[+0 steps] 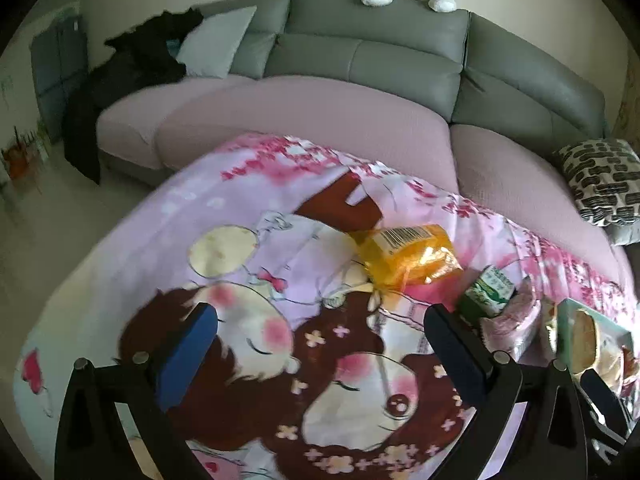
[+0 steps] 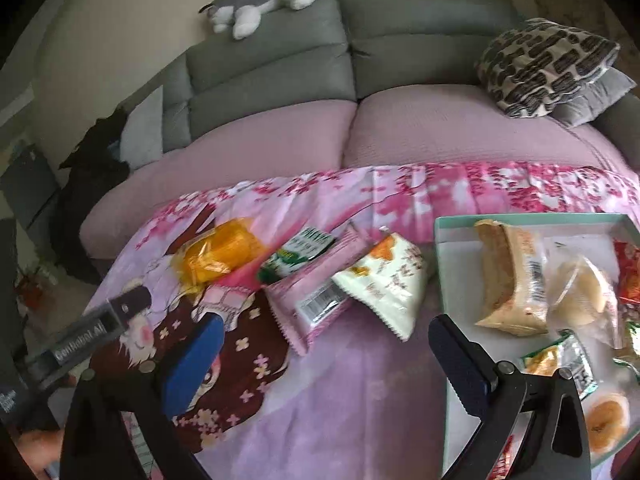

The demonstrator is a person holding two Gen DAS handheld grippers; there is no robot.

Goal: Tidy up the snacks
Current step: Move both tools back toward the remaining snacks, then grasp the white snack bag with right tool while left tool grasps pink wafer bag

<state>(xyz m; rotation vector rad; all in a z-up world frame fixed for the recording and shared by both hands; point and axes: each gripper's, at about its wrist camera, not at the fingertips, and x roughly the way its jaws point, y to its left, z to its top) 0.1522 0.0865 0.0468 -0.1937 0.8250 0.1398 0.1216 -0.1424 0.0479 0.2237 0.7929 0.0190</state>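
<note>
Loose snacks lie on a pink cartoon blanket [image 2: 360, 392]: a yellow packet [image 2: 224, 256] [image 1: 404, 256], a green-and-white packet [image 2: 300, 260] [image 1: 488, 292], a pink packet [image 2: 316, 300] [image 1: 512, 324] and a white packet with orange print [image 2: 384, 284]. A mint-rimmed tray [image 2: 520, 219] [image 1: 600, 316] on the right holds wrapped breads [image 2: 512, 280] and several small packets. My right gripper [image 2: 328, 344] is open just in front of the pink and white packets, its right finger over the tray's near corner. My left gripper [image 1: 320, 332] is open and empty, short of the yellow packet.
A grey sofa [image 1: 400, 56] with pink seat covers lies behind the blanket. A plush dog [image 2: 260, 4] rests on its back, a patterned cushion [image 2: 548, 64] at the right and dark clothing [image 1: 132, 64] at the left. The other gripper's grey body [image 2: 120, 312] shows at lower left.
</note>
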